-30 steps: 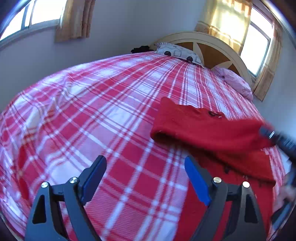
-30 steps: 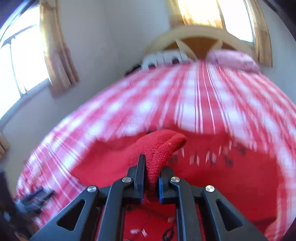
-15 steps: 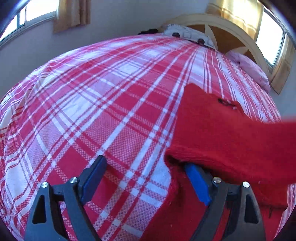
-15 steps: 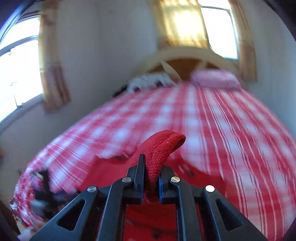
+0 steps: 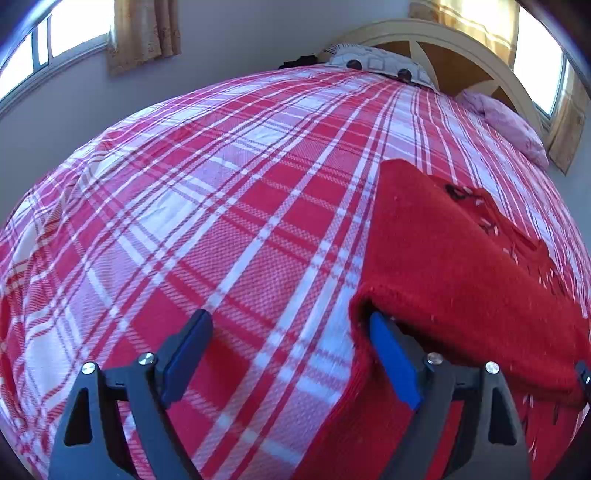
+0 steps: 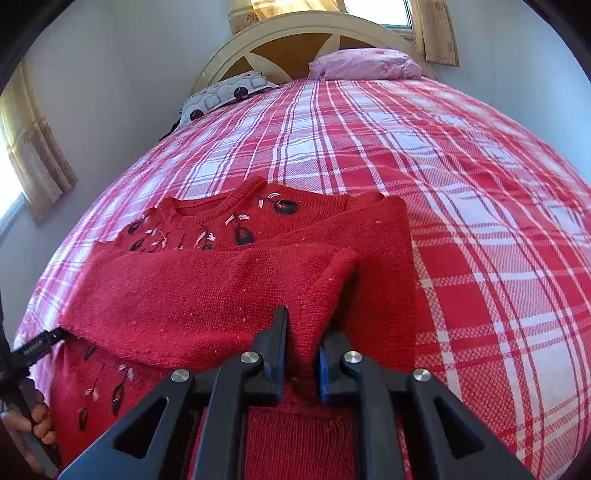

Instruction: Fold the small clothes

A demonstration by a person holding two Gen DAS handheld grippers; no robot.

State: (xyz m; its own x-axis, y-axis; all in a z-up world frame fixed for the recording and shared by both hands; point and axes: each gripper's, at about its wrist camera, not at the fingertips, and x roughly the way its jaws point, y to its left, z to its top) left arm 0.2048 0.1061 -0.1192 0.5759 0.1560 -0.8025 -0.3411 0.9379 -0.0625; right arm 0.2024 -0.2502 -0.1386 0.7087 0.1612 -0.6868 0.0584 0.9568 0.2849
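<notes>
Sleeve carried across and lowered onto the sweater

The right gripper [image 6: 301,347] has brought the red sleeve [image 6: 207,295] down across the sweater [image 6: 258,218]; its jaws are opening around the fabric. The left gripper [image 5: 291,354] has moved in, its right finger under the sleeve edge.

Bed [image 5: 229,206] under red-white plaid cover. Arched cream headboard [image 6: 295,31] at far end, two pillows against it. Curtained, sunlit windows flank headboard; walls pale.

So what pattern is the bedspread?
Red and white plaid bedspread, clearest in the left wrist view.
</notes>
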